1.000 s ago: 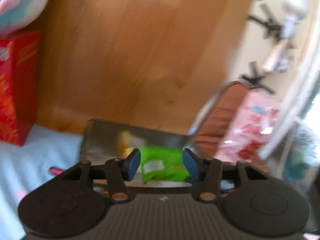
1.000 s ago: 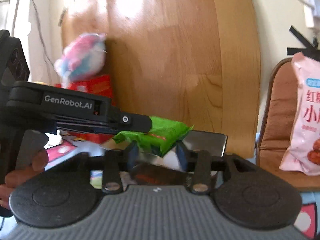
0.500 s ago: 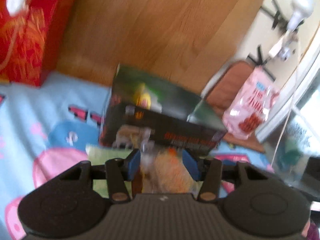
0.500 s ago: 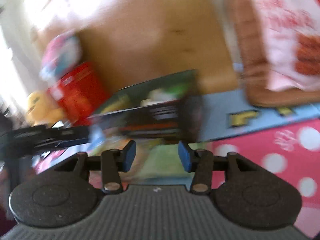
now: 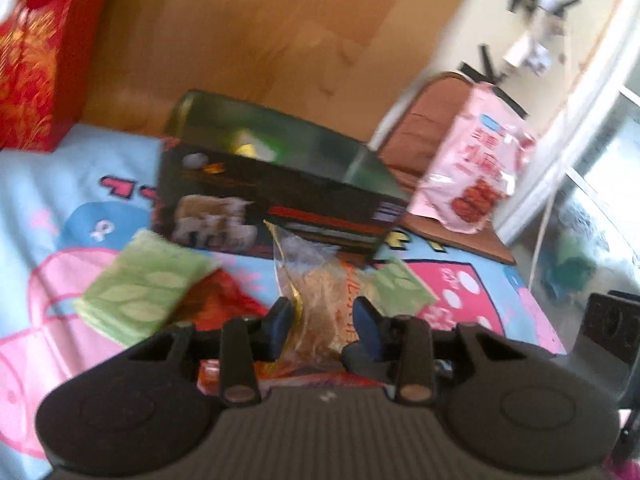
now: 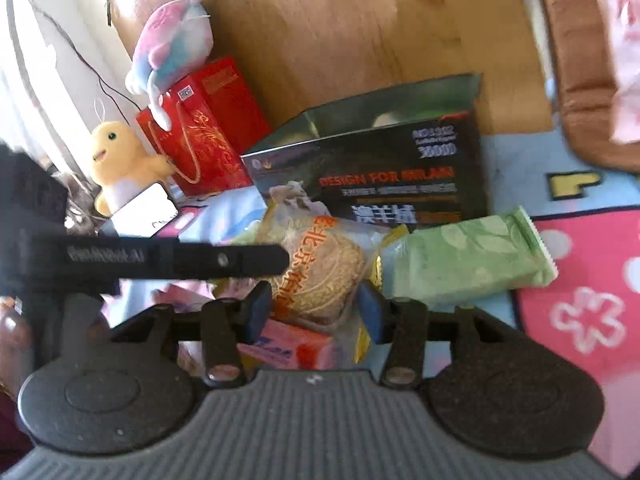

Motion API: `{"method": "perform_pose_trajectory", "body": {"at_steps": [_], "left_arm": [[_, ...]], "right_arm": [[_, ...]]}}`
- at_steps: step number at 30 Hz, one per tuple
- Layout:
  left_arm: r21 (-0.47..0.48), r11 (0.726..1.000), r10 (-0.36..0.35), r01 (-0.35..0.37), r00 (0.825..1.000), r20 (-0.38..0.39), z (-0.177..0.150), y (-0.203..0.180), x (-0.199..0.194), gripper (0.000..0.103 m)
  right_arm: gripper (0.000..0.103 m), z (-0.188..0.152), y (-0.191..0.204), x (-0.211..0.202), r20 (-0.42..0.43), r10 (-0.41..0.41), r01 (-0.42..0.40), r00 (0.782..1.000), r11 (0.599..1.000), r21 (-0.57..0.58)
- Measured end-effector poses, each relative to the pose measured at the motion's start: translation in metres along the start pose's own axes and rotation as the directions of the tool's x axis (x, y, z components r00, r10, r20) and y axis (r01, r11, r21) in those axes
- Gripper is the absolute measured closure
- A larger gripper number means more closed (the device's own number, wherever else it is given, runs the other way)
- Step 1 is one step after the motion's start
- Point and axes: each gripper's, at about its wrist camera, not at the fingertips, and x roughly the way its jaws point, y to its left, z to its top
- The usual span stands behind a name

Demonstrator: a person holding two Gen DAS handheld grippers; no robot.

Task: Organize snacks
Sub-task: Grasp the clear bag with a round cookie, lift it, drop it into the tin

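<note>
Green packet gone from left gripper [image 5: 323, 326], now spread over noodle bag [image 5: 320, 300] (right gripper [image 6: 314, 312] spread too); yellow plush [image 6: 116, 160] only in right view.

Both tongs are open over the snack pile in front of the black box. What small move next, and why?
Probably ease the right tongs forward and close on the clear noodle-cake bag. It sits between the open blue pads, on top of the pile, beside the green packet, with the open black box just behind.

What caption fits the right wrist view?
Open right hand-held gripper poised over noodle snack bag, green packet beside it, dark box behind.
</note>
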Motion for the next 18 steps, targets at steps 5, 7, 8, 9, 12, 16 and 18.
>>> {"method": "perform_pose_trajectory", "body": {"at_steps": [5, 7, 8, 9, 12, 16, 18], "left_arm": [[0.019, 0.996, -0.089, 0.090, 0.996, -0.008, -0.013, -0.038, -0.008, 0.069], [0.033, 0.994, -0.106, 0.107, 0.994, -0.027, -0.025, -0.050, -0.011, 0.068], [0.040, 0.993, -0.113, 0.114, 0.993, -0.036, -0.032, -0.054, -0.012, 0.068], [0.043, 0.992, -0.119, 0.121, 0.992, -0.049, -0.040, -0.057, -0.013, 0.068], [0.035, 0.993, -0.113, 0.117, 0.989, -0.090, -0.065, -0.060, -0.018, 0.068], [0.072, 0.994, -0.077, 0.084, 0.993, -0.092, -0.090, -0.058, -0.032, 0.066], [0.038, 0.996, -0.073, 0.076, 0.993, -0.089, -0.095, -0.047, -0.041, 0.066]], "right_arm": [[0.052, -0.013, 0.003, -0.045, 0.102, -0.075, 0.071, 0.992, 0.997, 0.038], [0.052, -0.023, 0.002, -0.065, 0.121, -0.099, 0.092, 0.988, 0.994, 0.062], [0.052, -0.028, 0.002, -0.073, 0.122, -0.105, 0.097, 0.987, 0.993, 0.073], [0.052, -0.034, 0.003, -0.082, 0.123, -0.111, 0.102, 0.986, 0.992, 0.075], [0.052, -0.054, 0.009, -0.098, 0.100, -0.131, 0.126, 0.986, 0.991, 0.052], [0.049, -0.078, 0.018, -0.103, 0.043, -0.130, 0.129, 0.991, 0.991, 0.039], [0.046, -0.085, 0.022, -0.104, 0.038, -0.109, 0.108, 0.993, 0.994, 0.024]]}}
